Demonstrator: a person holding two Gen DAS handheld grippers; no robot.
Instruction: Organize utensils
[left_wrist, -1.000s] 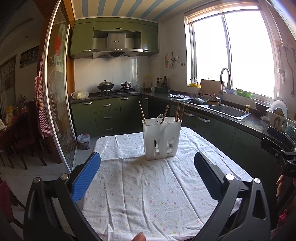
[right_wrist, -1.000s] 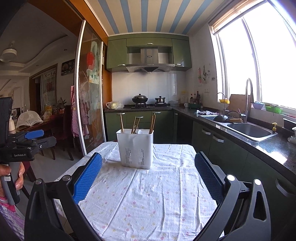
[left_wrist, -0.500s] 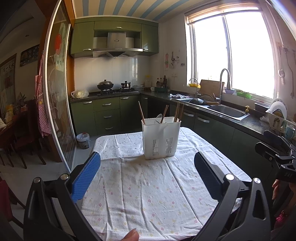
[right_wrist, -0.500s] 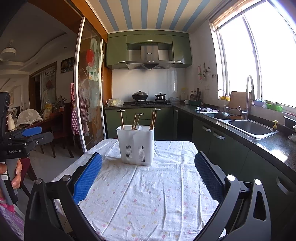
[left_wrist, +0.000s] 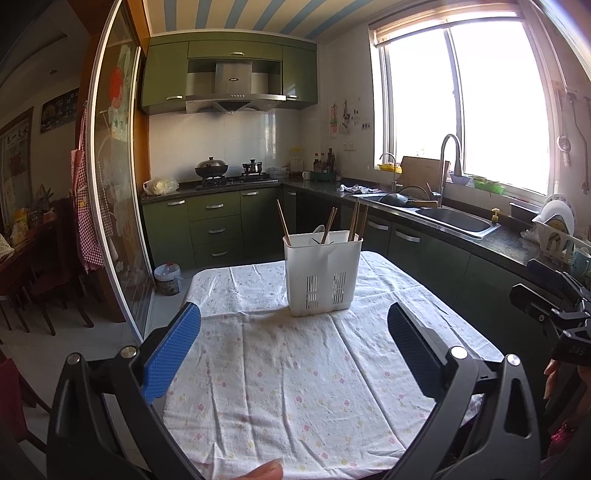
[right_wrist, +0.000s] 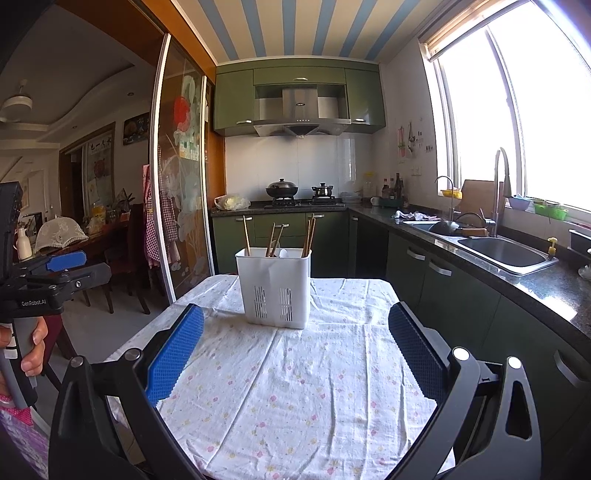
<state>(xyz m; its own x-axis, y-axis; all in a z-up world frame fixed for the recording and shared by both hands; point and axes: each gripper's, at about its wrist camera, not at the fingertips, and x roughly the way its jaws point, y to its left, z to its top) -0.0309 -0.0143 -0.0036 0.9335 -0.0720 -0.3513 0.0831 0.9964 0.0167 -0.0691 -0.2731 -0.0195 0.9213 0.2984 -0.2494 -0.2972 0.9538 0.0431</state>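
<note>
Sunlit kitchen: green cabinets (left_wrist: 218, 218), striped ceiling (right_wrist: 295, 26), bright window (left_wrist: 480, 110), perhaps tiled floor

White slotted caddy (left_wrist: 322, 271); floral white tablecloth (left_wrist: 295, 369); green cabinets (right_wrist: 299, 90); blue-striped ceiling (right_wrist: 295, 26).

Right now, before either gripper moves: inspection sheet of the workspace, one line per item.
Surface: table under a white floral cloth, wrinkled, bare apart from one holder.
Job's things: white slotted utensil holder upright at the far middle of the cloth; chopsticks lean out of it, with a pale utensil, likely a spoon.
Clutter: nothing seen on the cloth.
Grippers: left gripper open, empty, short of the holder; right gripper open, empty, likewise.
Cables: nothing seen.
Surroundings: green cabinets, stove with pots, sink on the right counter, bright window, glass sliding door on the left.
</note>
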